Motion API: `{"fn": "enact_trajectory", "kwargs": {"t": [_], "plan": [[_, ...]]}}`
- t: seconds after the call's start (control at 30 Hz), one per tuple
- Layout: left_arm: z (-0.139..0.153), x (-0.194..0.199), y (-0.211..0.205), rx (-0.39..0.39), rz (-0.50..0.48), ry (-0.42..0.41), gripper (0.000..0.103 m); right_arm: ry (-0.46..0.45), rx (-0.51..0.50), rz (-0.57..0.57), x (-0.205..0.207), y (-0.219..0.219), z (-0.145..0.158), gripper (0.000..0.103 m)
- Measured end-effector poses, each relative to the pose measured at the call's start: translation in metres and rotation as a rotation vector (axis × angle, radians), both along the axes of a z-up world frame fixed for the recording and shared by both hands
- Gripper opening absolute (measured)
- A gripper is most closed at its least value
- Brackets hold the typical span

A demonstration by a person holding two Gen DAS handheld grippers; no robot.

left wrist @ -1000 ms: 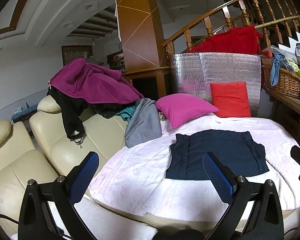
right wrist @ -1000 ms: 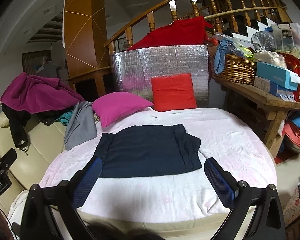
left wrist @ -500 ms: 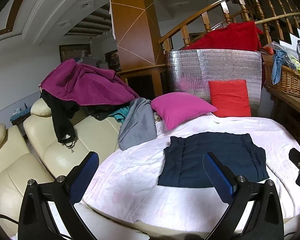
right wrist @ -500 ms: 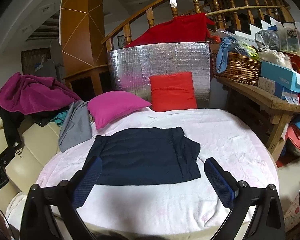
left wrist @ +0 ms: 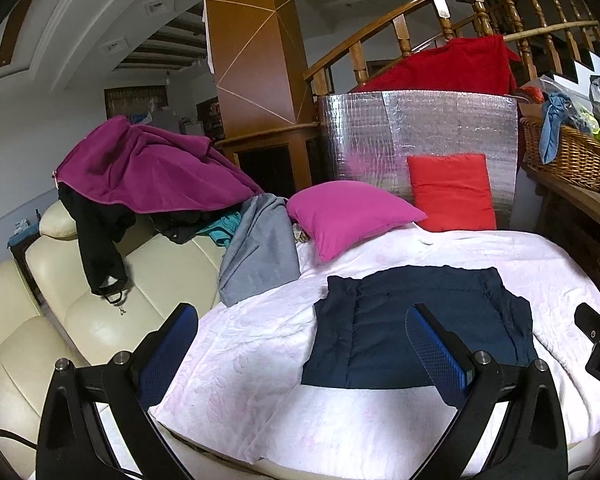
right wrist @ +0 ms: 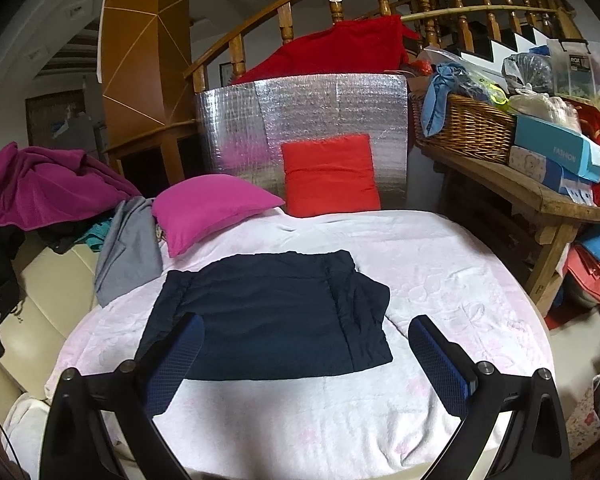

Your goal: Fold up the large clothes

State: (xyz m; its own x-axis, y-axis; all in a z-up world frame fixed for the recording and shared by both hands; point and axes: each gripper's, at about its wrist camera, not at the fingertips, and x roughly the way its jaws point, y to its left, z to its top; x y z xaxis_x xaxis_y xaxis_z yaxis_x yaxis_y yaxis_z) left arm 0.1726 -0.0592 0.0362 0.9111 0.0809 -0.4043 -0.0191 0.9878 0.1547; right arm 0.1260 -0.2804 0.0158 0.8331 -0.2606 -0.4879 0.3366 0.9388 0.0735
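Observation:
A dark navy garment (left wrist: 416,320) lies folded into a flat rectangle on the round table's pale pink cloth (left wrist: 260,344); it also shows in the right wrist view (right wrist: 276,312). My left gripper (left wrist: 300,344) is open and empty, held above the table's near left side, short of the garment. My right gripper (right wrist: 306,352) is open and empty, hovering over the garment's near edge. Part of the right gripper's body (left wrist: 598,344) shows at the right edge of the left wrist view.
A magenta pillow (right wrist: 212,208) and a red pillow (right wrist: 330,174) lie at the table's back before a silver foil panel (right wrist: 300,120). A grey garment (left wrist: 260,252) and purple clothes (left wrist: 148,168) drape over a cream sofa (left wrist: 80,280). A wooden bench (right wrist: 520,184) holds a wicker basket.
Both grippers have drifted a little; the view has shifted so the navy garment sits slightly lower and nearer. Both stay open and empty. The garment has not moved.

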Motion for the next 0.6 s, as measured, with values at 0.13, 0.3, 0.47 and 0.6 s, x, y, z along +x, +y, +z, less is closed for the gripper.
{"fn": "enact_trajectory", "kwargs": {"t": [0.13,0.3,0.47,0.6], "plan": [[-0.005,0.012,0.005,-0.001,0.002,0.014,0.103,0.013,0.000,-0.010,0.013,0.004,-0.004,0.103],[-0.008,0.023,0.011,0.009,0.008,0.024,0.103,0.015,0.007,-0.003,0.028,0.011,-0.006,0.103],[-0.011,0.031,0.017,0.020,0.025,0.023,0.103,0.022,0.011,0.022,0.045,0.021,-0.010,0.103],[-0.018,0.042,0.018,0.017,0.033,0.031,0.103,0.038,0.014,0.045,0.062,0.025,-0.018,0.103]]}}
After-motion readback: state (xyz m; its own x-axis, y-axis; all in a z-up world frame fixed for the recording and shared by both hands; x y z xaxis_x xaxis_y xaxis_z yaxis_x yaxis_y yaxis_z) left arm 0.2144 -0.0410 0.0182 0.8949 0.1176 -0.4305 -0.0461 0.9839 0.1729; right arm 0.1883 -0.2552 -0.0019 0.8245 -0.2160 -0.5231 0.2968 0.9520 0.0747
